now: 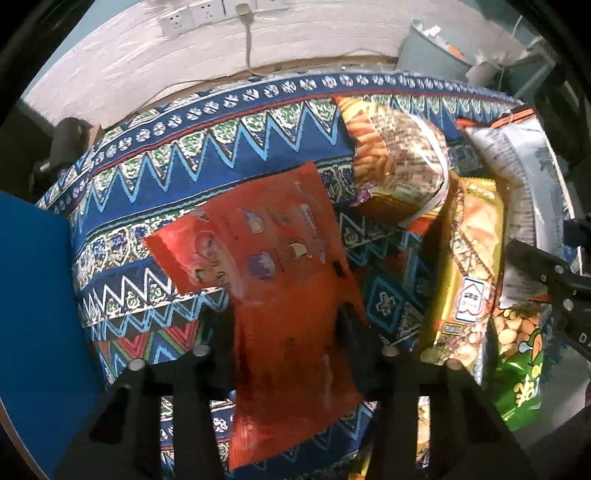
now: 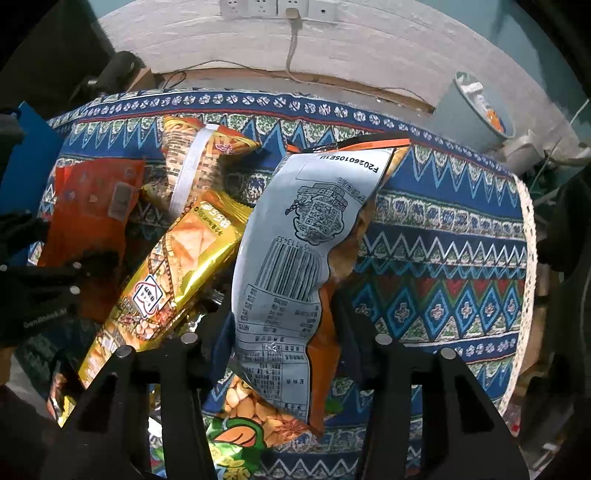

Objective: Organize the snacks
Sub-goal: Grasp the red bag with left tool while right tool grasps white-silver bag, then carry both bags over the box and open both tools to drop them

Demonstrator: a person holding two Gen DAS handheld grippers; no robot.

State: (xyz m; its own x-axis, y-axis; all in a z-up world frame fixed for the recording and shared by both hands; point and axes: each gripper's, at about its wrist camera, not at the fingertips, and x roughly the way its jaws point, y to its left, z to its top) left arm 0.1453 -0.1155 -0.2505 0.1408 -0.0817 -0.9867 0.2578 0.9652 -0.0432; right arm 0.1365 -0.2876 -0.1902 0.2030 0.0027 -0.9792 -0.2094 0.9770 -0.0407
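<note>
My left gripper (image 1: 291,332) is shut on a flat red snack bag (image 1: 266,266), held over the patterned tablecloth (image 1: 155,173). My right gripper (image 2: 284,325) is shut on an orange bag with a grey printed back and barcode (image 2: 306,240), lifted above the cloth. A gold bag (image 2: 177,266) lies left of it, also in the left wrist view (image 1: 469,280). A yellow bag of stick snacks (image 1: 395,158) lies behind. A green nut bag (image 2: 240,435) lies under the orange bag. The red bag also shows in the right wrist view (image 2: 92,206).
A blue box (image 1: 33,314) stands at the table's left edge. A grey bin (image 1: 432,48) stands behind the table on the right. Wall sockets (image 2: 277,7) with a cable hang on the white wall. The right part of the cloth (image 2: 443,258) is bare.
</note>
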